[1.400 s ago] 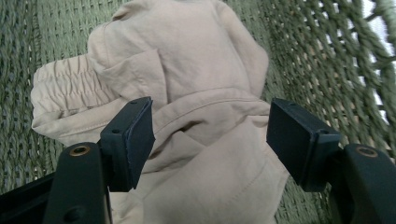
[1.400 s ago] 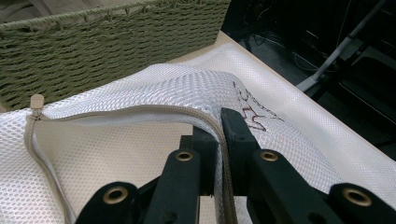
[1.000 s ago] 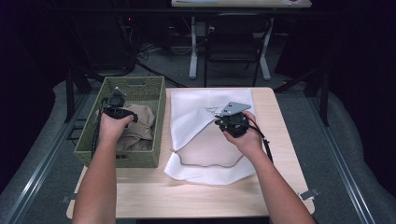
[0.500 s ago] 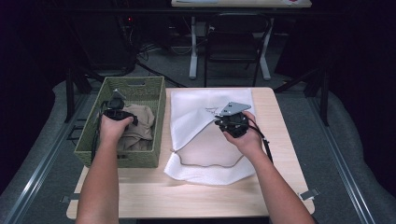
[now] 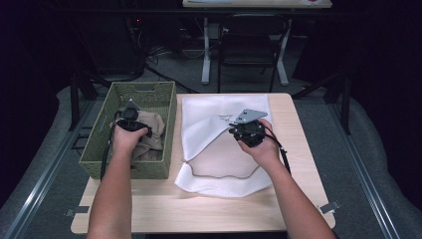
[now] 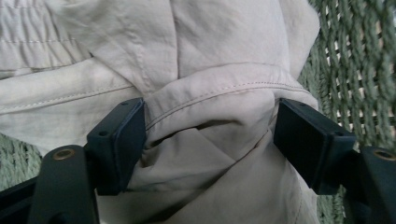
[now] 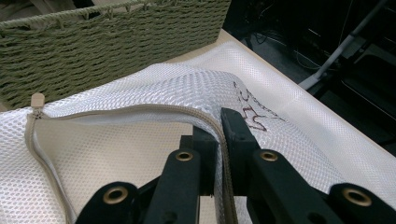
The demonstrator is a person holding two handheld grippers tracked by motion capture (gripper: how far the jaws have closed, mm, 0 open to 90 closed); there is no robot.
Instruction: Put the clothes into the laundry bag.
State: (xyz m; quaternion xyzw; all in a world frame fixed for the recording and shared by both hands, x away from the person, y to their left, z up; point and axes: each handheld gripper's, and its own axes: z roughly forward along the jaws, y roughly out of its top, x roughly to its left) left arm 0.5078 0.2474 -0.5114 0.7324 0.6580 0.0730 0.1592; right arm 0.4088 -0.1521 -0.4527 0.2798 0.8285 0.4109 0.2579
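Here, at a pale wooden table, a person works two hand-held grippers to load a white mesh laundry bag, which lies flat from the table's near-middle to its far edge. The right gripper is clenched on the bag's upper zipper edge, lifting that lip so the mouth gapes toward the green woven basket at the table's left edge (the zipper pull sits at the mouth's end nearest the basket).

Farther left, inside the basket, the left gripper has sunk onto a crumpled beige garment; its jaws have just been opening and now straddle a raised fold of cloth, pads at its flanks but not pressing.

The step in hand looks like picking up the garment. The next move likely calls for closing the jaws firmly on that fold, lifting the garment clear of the basket's rim, and carrying it across into the held-open mouth.
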